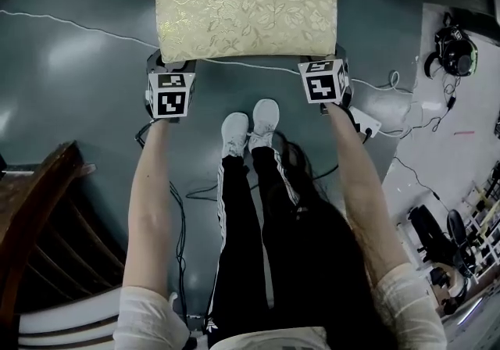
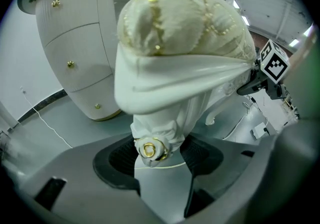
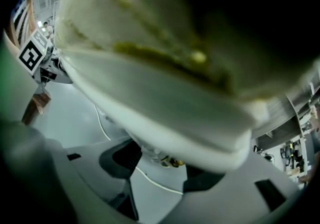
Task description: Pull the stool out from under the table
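**A:** Where is the stool (image 1: 246, 5), and how do the claws hold it?

**B:** It stands on the floor (image 1: 70, 106) with its near corners toward the person. Its far end leaves the head view, so one cannot tell how much of it is under the table. The left claw (image 2: 159, 157) stands rather wide, with its pads pressed on the carved leg (image 2: 160, 133) just below the seat. The right claw (image 3: 162, 168) seems closed in the same way on the other near leg, though the seat rim covers part of it.

**A:** What can go wrong from here?

**B:** Probably the grip. The legs look smooth and rounded, so a claw may slide if one side pulls harder, and then the stool turns. Also the white cable (image 1: 78, 26) crosses the floor and passes under the seat's near edge, where a leg may catch it.

**A:** What stands in the way?

**B:** The person's shoes (image 1: 250, 128) are just beside that near edge. Dark cables (image 1: 181, 208) lie behind them. A wooden chair (image 1: 39, 200) stands near on the left and a white box (image 1: 366, 123) on the right.
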Available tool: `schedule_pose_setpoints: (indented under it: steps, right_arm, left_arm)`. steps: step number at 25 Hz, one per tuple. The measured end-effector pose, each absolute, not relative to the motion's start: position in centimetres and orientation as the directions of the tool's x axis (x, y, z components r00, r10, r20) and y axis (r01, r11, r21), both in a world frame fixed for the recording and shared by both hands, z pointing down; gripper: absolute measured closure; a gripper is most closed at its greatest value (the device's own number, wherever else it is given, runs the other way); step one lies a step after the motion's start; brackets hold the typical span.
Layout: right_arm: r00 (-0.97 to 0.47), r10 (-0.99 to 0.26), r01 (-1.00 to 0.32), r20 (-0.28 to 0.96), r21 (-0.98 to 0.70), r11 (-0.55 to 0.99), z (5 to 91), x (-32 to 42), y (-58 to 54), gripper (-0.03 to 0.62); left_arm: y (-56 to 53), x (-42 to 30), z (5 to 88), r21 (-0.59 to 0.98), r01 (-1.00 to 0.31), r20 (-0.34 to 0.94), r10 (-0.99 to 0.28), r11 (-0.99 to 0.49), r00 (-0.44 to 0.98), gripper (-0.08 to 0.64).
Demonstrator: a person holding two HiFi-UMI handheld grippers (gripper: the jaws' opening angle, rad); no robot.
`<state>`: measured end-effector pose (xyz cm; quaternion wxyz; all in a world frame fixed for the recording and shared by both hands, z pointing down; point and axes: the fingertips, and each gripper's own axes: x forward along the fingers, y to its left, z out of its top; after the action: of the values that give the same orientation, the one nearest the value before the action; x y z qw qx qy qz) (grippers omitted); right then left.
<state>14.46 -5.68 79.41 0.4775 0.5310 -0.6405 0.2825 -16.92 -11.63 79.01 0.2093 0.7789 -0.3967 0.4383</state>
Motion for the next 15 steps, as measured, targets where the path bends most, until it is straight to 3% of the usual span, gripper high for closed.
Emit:
schedule_pose_setpoints:
  steps: [15]
  right_arm:
    - [0.016,-0.404,-0.941,0.915,0.150,0.302,80.3,14.4,3.1,0.333]
  left_arm:
    - [-2.5,-17.1,80.2,-0.004,-0.802,0.877,-0.388,-0.597,0.284,0.290]
